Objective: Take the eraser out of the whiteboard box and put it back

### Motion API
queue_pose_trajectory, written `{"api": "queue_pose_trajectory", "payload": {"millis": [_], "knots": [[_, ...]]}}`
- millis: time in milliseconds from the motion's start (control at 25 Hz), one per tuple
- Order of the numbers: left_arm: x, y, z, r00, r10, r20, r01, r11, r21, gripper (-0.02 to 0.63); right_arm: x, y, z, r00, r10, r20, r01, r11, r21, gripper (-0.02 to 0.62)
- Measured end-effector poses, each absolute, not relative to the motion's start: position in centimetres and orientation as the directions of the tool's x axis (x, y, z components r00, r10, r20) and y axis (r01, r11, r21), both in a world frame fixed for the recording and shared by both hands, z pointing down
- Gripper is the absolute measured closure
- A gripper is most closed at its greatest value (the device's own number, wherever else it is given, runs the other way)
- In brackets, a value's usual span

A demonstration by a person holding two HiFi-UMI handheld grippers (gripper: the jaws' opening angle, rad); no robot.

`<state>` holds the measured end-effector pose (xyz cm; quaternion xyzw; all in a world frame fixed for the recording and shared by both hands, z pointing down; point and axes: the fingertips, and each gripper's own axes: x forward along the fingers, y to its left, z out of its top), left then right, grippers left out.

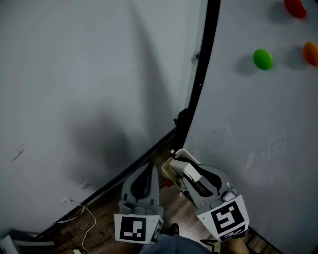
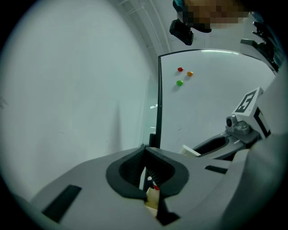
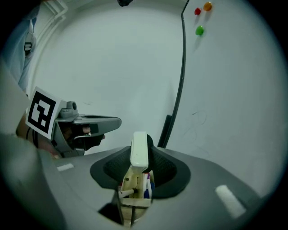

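Observation:
My right gripper (image 1: 185, 164) is shut on the white eraser (image 1: 192, 172), which stands between its dark pads (image 3: 158, 158). The eraser (image 3: 139, 150) hangs just above the cream whiteboard box (image 3: 133, 192), which holds a few markers. In the head view the box (image 1: 169, 171) sits at the foot of the whiteboard's black frame (image 1: 198, 84). My left gripper (image 1: 149, 167) is beside it on the left, tips together and holding nothing. Through a gap below its jaws, the left gripper view shows the box (image 2: 152, 200), with the right gripper (image 2: 191, 151) off to the right.
The whiteboard (image 1: 258, 114) fills the right side and carries green (image 1: 263, 59), red (image 1: 295, 7) and orange (image 1: 311, 53) magnets. A plain grey wall (image 1: 89, 74) is on the left. A white cable (image 1: 85, 214) lies on the wooden floor at its base.

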<state>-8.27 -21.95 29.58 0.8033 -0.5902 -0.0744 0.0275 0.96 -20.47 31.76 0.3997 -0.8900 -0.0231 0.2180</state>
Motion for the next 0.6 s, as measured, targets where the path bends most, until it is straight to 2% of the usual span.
{"api": "queue_pose_trajectory", "payload": {"millis": [600], "knots": [[-9.6, -24.9, 32.0, 0.295, -0.955, -0.039, -0.940, -0.298, 0.167, 0.600, -0.4, -22.3, 36.6, -0.555, -0.650, 0.519, -0.676, 0.716, 0.175, 0.462]]}}
